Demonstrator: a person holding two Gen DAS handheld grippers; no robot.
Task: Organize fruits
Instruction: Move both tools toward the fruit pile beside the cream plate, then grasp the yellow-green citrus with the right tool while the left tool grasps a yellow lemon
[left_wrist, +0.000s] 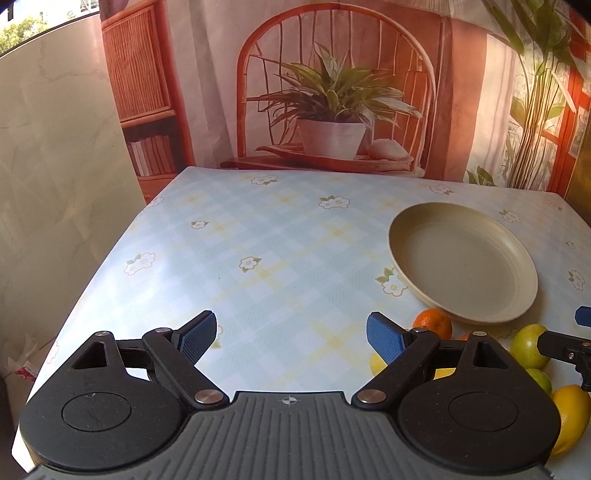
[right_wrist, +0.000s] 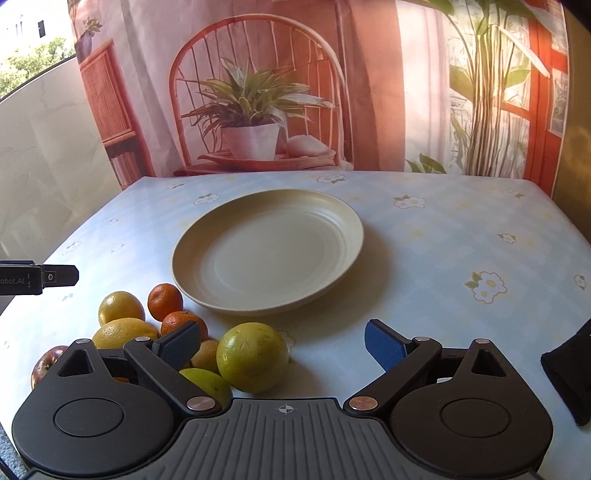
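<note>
A cream plate (right_wrist: 266, 258) lies empty mid-table; the left wrist view has this plate (left_wrist: 461, 266) to its right. In front of it is a heap of fruit: two mandarins (right_wrist: 165, 301), yellow lemons (right_wrist: 121, 307), a red apple (right_wrist: 44, 365) and a big yellow-green citrus (right_wrist: 251, 356). My right gripper (right_wrist: 282, 339) is open just above the table; the yellow-green citrus sits inside its left half with no pad touching it. My left gripper (left_wrist: 291, 332) is open over bare tablecloth, left of the heap, where a mandarin (left_wrist: 432, 323) and a lemon (left_wrist: 570, 417) show.
The table carries a pale blue checked cloth with flowers (right_wrist: 487, 286). A printed backdrop of a chair and plant hangs behind its far edge (left_wrist: 332, 110). A dark sleeve (right_wrist: 572, 373) enters at the right. The table's left edge drops off near a marble wall (left_wrist: 55, 184).
</note>
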